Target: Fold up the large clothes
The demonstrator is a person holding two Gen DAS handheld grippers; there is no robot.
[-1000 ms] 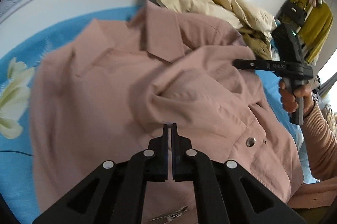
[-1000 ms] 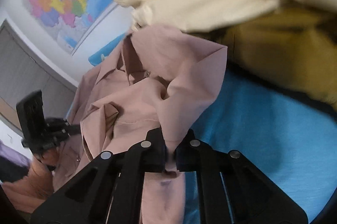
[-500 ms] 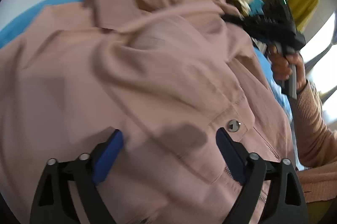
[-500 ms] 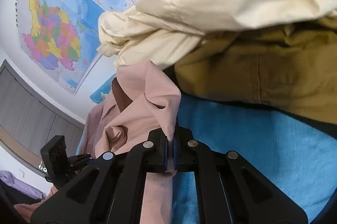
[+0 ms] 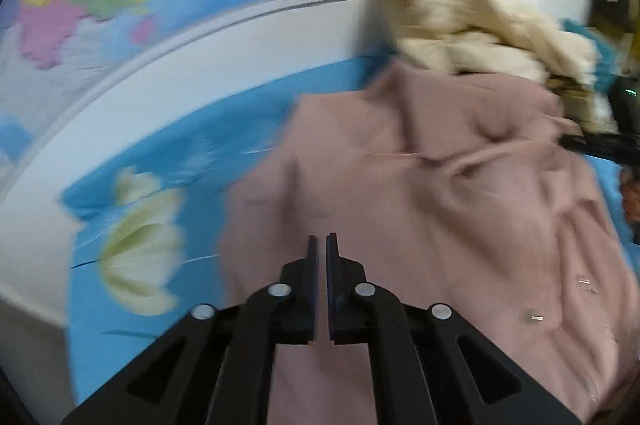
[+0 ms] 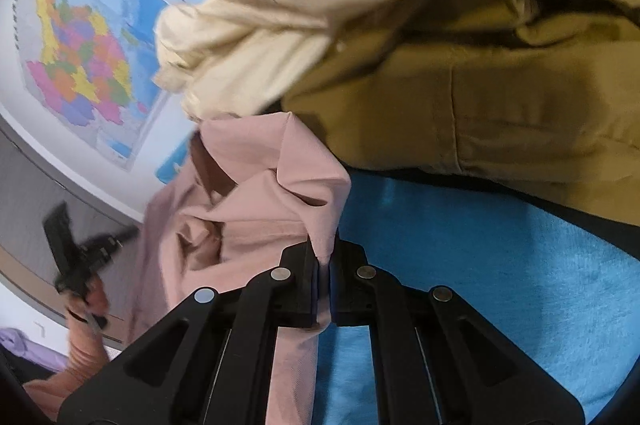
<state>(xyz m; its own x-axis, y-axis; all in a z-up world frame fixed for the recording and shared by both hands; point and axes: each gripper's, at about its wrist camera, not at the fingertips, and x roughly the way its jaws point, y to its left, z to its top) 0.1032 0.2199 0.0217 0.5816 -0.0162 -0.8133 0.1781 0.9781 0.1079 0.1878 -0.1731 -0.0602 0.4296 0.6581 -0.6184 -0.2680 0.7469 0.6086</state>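
- Pink soft cotton shirt-jacket (image 5: 440,209) was spread, rumpled, on the blue flower-printed bedcover (image 5: 168,161), its collar towards the heap of other clothes.
- It was judged light and limp, prone to sag and slide; hems, cuffs and shoulder seams were judged the best places to be gripped.
- A fold of the pink garment's edge was clamped by the right gripper (image 6: 324,261).
- The left gripper (image 5: 319,245) was seen over the garment, jaws just snapped together, nothing between them.
- A cream crumpled garment (image 5: 472,25) and an olive jacket (image 6: 500,97) lay touching the pink garment's collar end and were judged to crowd the folding space.
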